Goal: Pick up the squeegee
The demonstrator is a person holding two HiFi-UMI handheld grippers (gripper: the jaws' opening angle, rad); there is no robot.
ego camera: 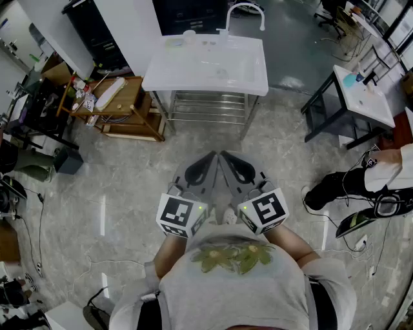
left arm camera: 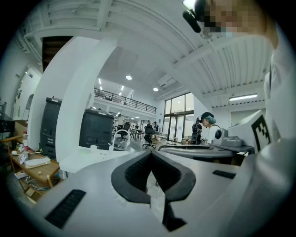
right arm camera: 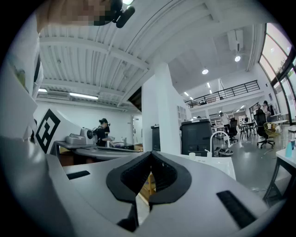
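I hold both grippers side by side close to my chest, pointing level toward a white sink table (ego camera: 205, 78) a few steps ahead. My left gripper (ego camera: 212, 155) (left arm camera: 151, 153) is shut, its black pads meeting at the tips with nothing between them. My right gripper (ego camera: 223, 155) (right arm camera: 151, 153) is shut and empty as well, and the two tips nearly touch each other. On the sink table lie a small cup (ego camera: 189, 33) and a pale greenish item (ego camera: 174, 43). I cannot make out a squeegee for certain in any view.
A tap (ego camera: 244, 9) rises at the sink table's far edge. A wooden cart (ego camera: 116, 106) with clutter stands to its left, and a dark desk with a white top (ego camera: 361, 97) to the right. A seated person's legs (ego camera: 335, 187) and cables lie at the right.
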